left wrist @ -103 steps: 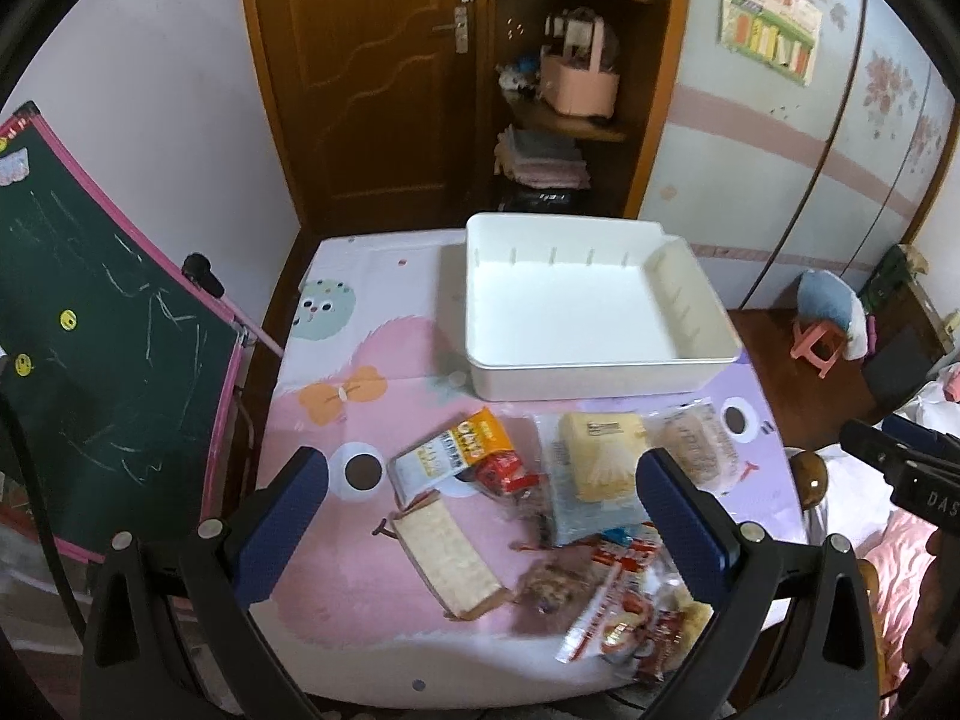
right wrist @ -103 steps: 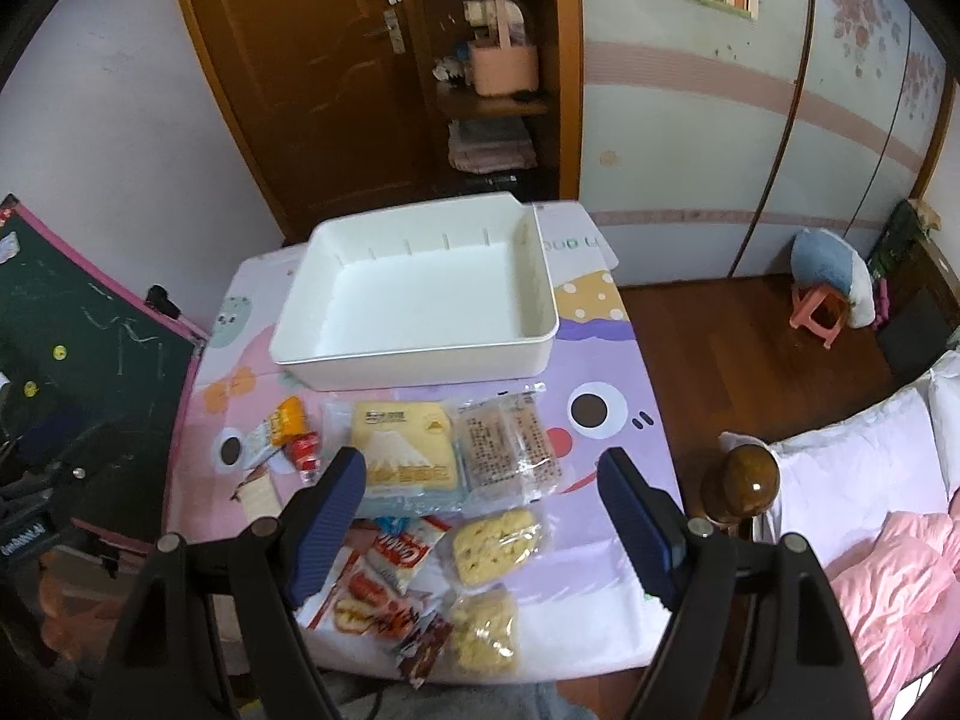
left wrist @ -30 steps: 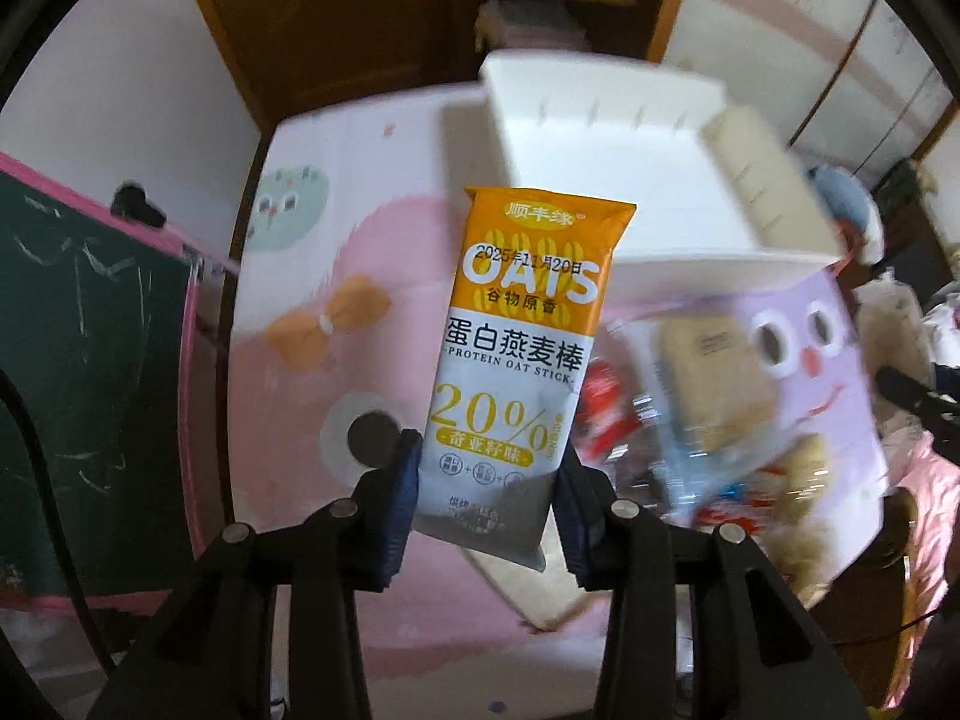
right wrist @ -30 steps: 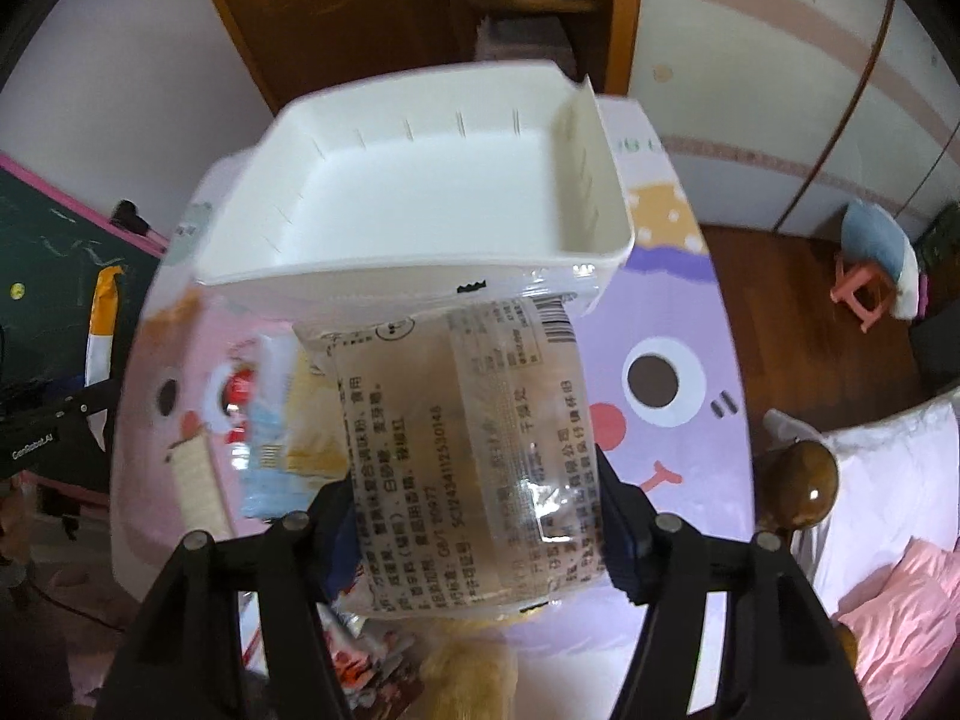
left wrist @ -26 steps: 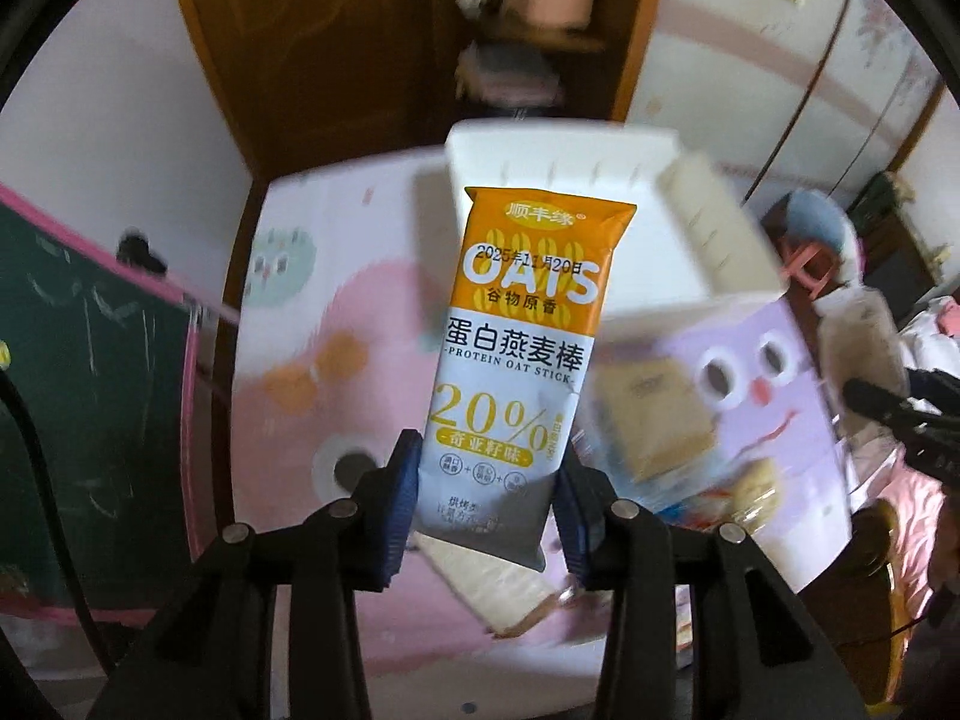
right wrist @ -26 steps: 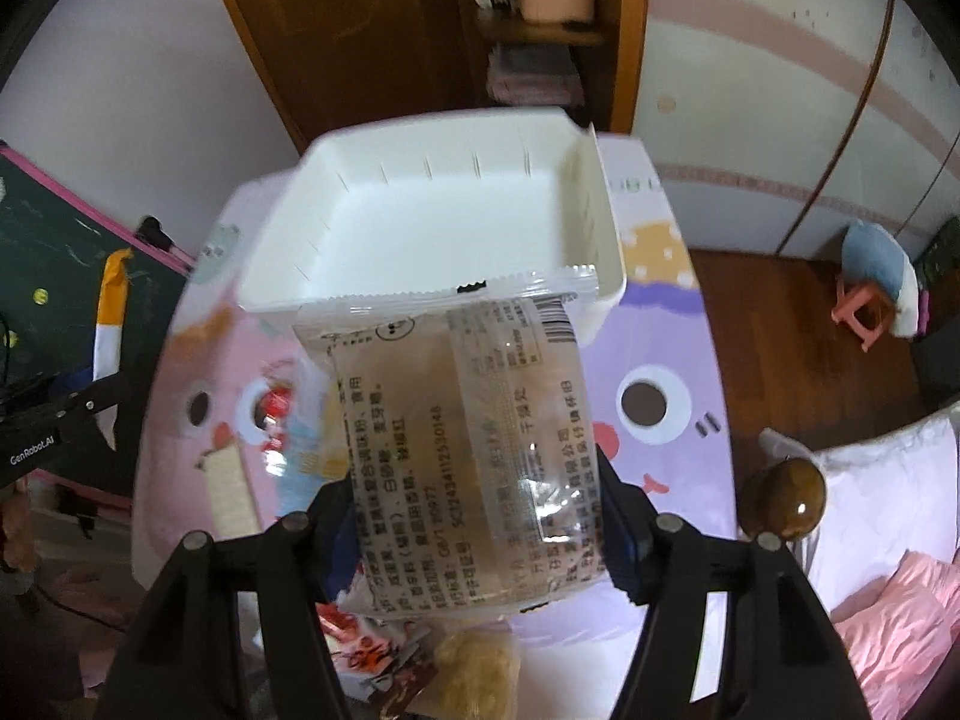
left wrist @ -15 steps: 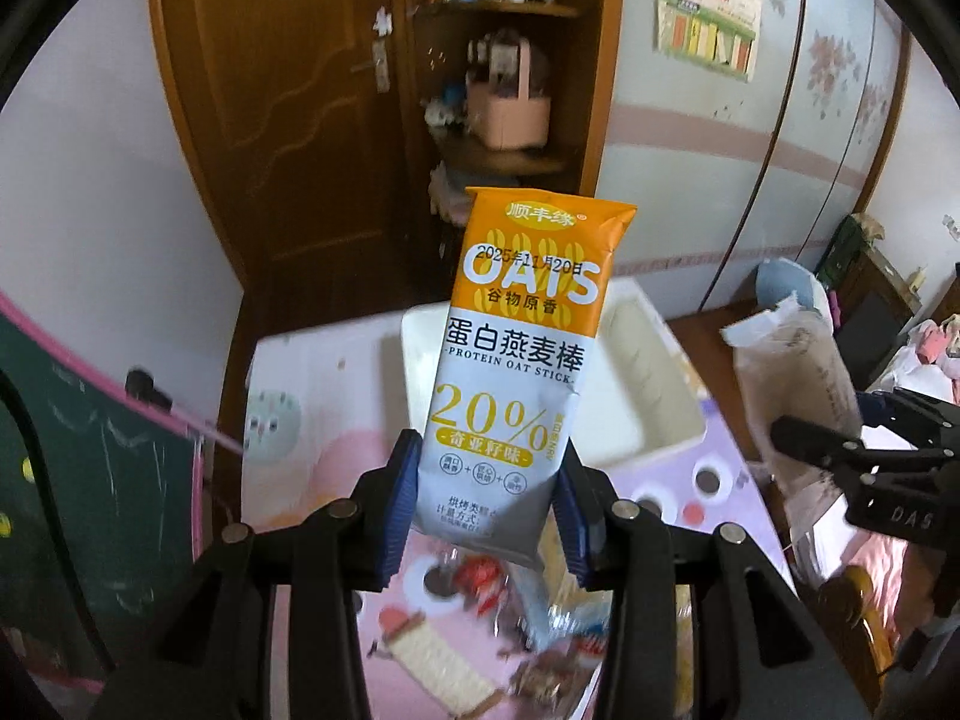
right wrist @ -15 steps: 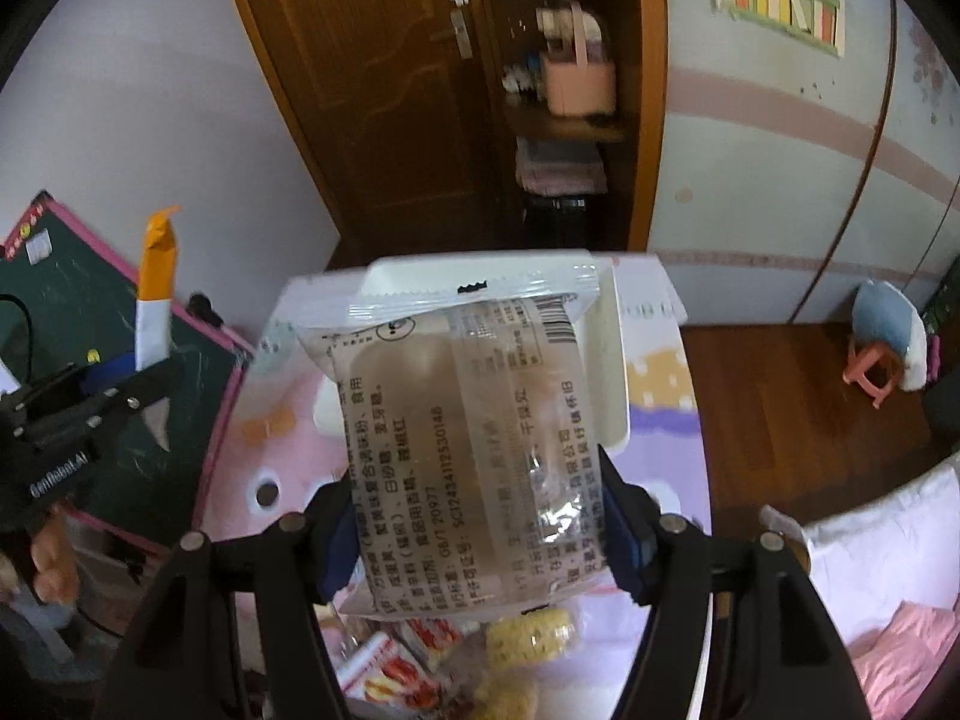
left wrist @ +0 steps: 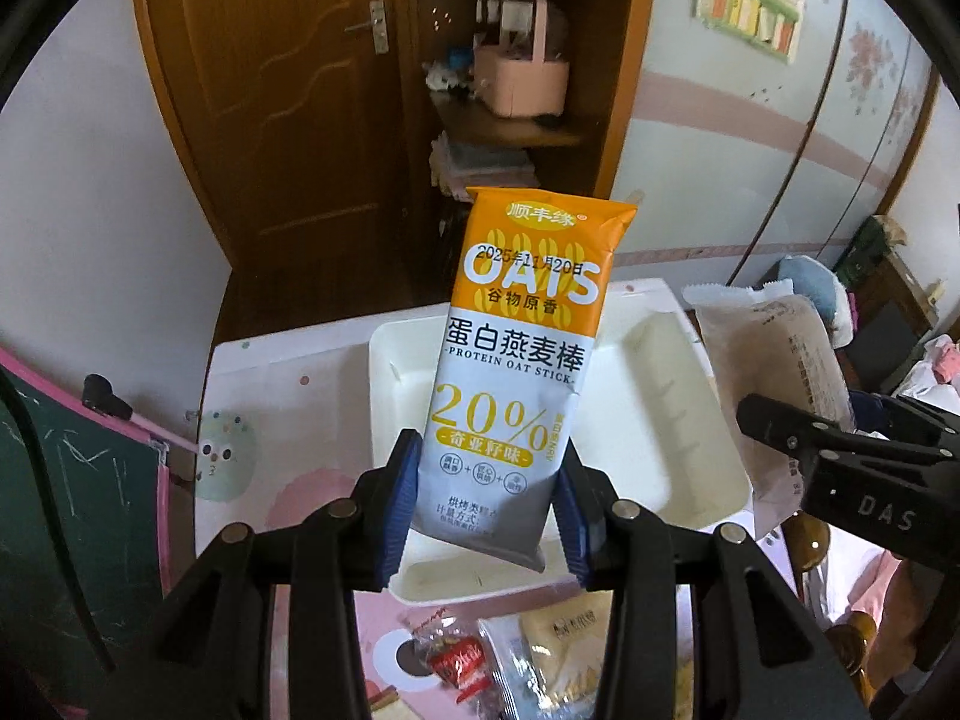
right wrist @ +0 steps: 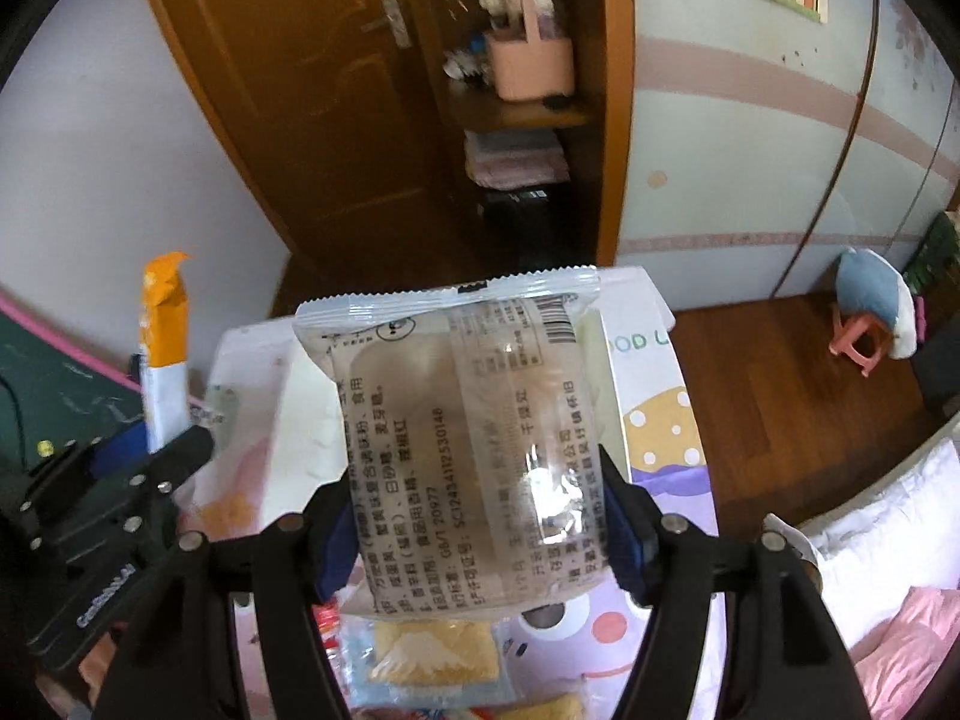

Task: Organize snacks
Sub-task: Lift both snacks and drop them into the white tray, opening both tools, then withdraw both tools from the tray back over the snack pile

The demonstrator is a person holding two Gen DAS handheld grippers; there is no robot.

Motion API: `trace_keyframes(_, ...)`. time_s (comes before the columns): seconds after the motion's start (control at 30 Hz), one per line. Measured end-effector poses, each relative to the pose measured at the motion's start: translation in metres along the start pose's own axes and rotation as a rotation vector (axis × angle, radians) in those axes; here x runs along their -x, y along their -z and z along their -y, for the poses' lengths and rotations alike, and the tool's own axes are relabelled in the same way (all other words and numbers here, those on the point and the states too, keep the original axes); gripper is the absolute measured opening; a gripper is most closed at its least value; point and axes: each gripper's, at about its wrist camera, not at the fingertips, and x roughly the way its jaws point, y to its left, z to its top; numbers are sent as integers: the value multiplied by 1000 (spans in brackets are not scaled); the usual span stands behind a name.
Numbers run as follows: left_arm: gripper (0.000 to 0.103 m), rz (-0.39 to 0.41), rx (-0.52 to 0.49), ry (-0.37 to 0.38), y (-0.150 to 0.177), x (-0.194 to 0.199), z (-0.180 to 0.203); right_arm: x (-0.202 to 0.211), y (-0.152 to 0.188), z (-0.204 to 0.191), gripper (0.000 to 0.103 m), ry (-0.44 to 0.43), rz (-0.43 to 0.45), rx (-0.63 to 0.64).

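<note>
1. Grippers first: the left gripper [left wrist: 487, 507] is clamped on the lower end of an orange-and-white oat stick packet [left wrist: 523, 372], held upright above the table.
2. The right gripper [right wrist: 477, 531] is closed on a clear-wrapped pastry packet [right wrist: 474, 438], also lifted.
3. Beyond both sits the white bin [left wrist: 654, 414], near the table's far end; what shows of its inside looks empty, so nothing seems sorted yet.
4. Several snacks [left wrist: 558, 654] lie on the cartoon tablecloth [left wrist: 240, 516] near the bin's front edge, awaiting collection.
</note>
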Motion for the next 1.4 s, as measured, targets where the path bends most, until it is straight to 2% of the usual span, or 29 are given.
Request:
trace_keyframes(0.27, 40, -54, -8, -35, -2, -47, -4, -53, -9, -3, 69, 28, -68, -11)
trace_keyframes(0.37, 43, -59, -15, -38, -3, -57, -5, -65, -10, -5, 72, 34, -92, -4)
trace_keyframes(0.4, 59, -54, -22, -32, -2, -56, -5, -68, -11, -6, 72, 36, -96, -2)
trace_keyframes(0.43, 86, -50, -30, -28, -2, -55, -3, -70, -11, -8, 72, 37, -98, -5)
trace_keyframes(0.47, 95, -45, -33, -28, -1, -54, -3, -71, -11, -8, 72, 34, -92, -10)
trace_keyframes(0.5, 99, -31, -36, -24, 0, -51, -3, -69, -11, -9, 73, 31, -77, -12)
trace_keyframes(0.6, 99, -12, -58, 6, 3, -45, 0, -61, -11, -12, 84, 56, -7, 10)
trace_keyframes(0.73, 99, -4, -68, 1, 7, -37, 4, -50, -11, -15, 85, 68, 27, 23)
trace_keyframes(0.9, 99, 25, -23, 21, 16, -22, -3, -39, -15, -16, 85, 63, 46, 22)
trace_keyframes(1.0, 99, 61, -6, 5, 21, -8, -5, -28, -12, -18, 85, 56, 59, 21)
trace_keyframes(1.4, 99, 84, 62, -22, 39, 37, -14, 23, 5, -21, 84, 69, 107, 40)
